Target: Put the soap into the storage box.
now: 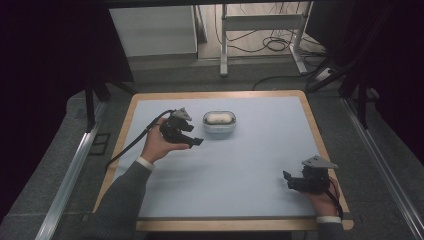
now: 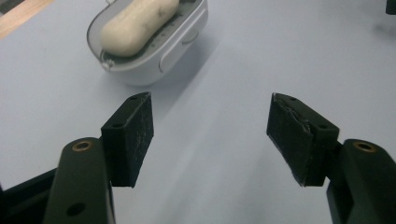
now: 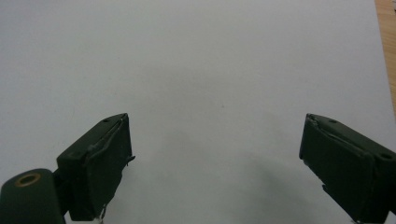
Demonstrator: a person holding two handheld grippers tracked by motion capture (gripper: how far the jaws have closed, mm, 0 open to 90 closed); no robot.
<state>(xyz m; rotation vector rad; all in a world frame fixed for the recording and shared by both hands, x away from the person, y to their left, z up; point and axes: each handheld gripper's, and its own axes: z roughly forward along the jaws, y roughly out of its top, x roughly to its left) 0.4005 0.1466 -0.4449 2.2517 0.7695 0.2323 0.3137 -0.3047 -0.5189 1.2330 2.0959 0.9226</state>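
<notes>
A wide table (image 1: pixel 260 165) spreads out here, its matte pale-blue top smooth and framed by a light wooden edge. Two grey sleeves (image 1: pixel 117 205) reach in from the near side. Toward the far middle sits a small white plastic container (image 1: pixel 219 124), oval with rounded corners and a glossy wall, and lying in it is a pale cream lump (image 1: pixel 218 118), oblong and smooth like a little loaf. Just to its left, the left gripper (image 1: pixel 192 140) hovers, black and blocky, a grey three-cornered plate on top and a cable trailing off; its jaws stand wide apart, nothing between them, scuffed rubber pads (image 2: pixel 135 135) facing each other. At the near right corner the right gripper (image 1: pixel 289 180) rests low, jaws likewise spread wide over bare tabletop, well apart from the container.
</notes>
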